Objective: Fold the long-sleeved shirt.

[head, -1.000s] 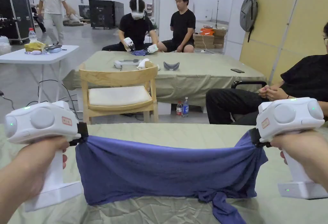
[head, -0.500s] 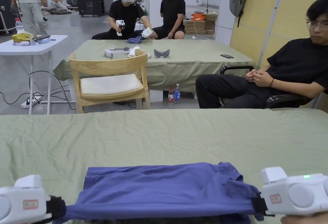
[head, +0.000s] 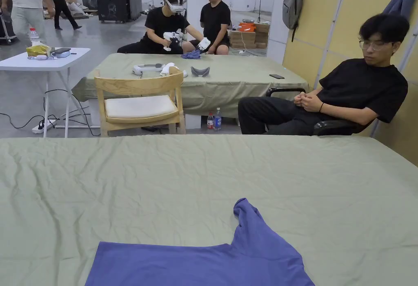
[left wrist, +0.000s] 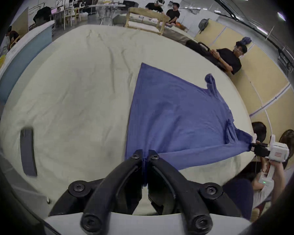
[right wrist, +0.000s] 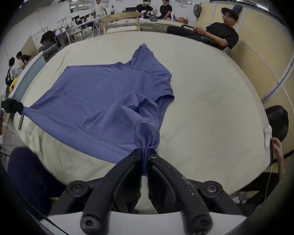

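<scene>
Left gripper (left wrist: 145, 155): jaws closed tight on one near corner of the blue shirt (left wrist: 173, 120), a thin pinch of cloth between the tips. From that pinch, cloth runs forward and rightward, spread flat over the green-covered table (left wrist: 75, 89).

Between the two grippers: near edge pulled taut, body of the shirt lying mostly smooth ahead of both. One sleeve (head: 249, 217) pokes forward past the far edge, on the right gripper's side.

Right gripper (right wrist: 144, 154): jaws likewise clamped on the opposite near corner, a bunched knot of fabric just ahead of the tips; some rumpling and a doubled layer forward of it.

Change over the last second: garment hung in the air between the raised grippers, then dropped onto the table; now laid out, both grippers drawn back toward the near table edge, below the head view.

Reading: spreading step looks about done, folding proper not yet begun. Probable next need: release the corners, tidy the rumpled right side, bring the stray sleeve inward.
</scene>
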